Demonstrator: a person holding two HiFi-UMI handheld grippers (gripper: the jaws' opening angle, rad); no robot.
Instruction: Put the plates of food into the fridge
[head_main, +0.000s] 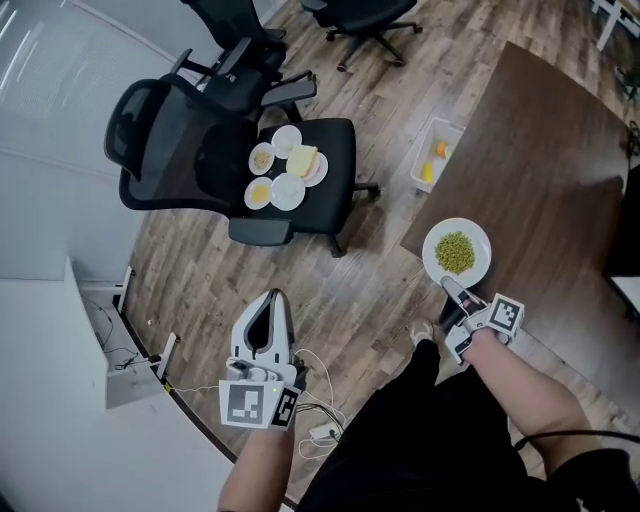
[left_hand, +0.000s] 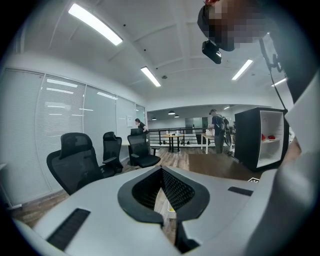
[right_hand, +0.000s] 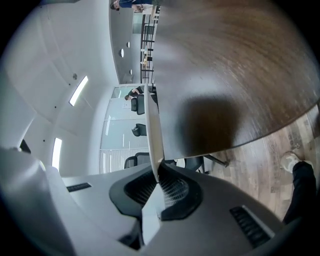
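On the chair seat (head_main: 335, 140), the food on the small plates (head_main: 287, 190) is too small to name. The tabletop (head_main: 560, 150) runs off at three o'clock. In the right gripper view the plate (right_hand: 154, 125) shows edge-on, its food hidden. Red items (left_hand: 270, 136) on the fridge shelf (left_hand: 272, 141) are unclear.

My right gripper (head_main: 450, 287) is clamped on the near rim of a plate of green peas (head_main: 478, 268), which juts out beyond the jaw tips. My left gripper (head_main: 276, 296) points ahead, tips together, nothing between them. My left forearm (head_main: 260, 465) and right forearm (head_main: 522, 392) reach forward, bare.
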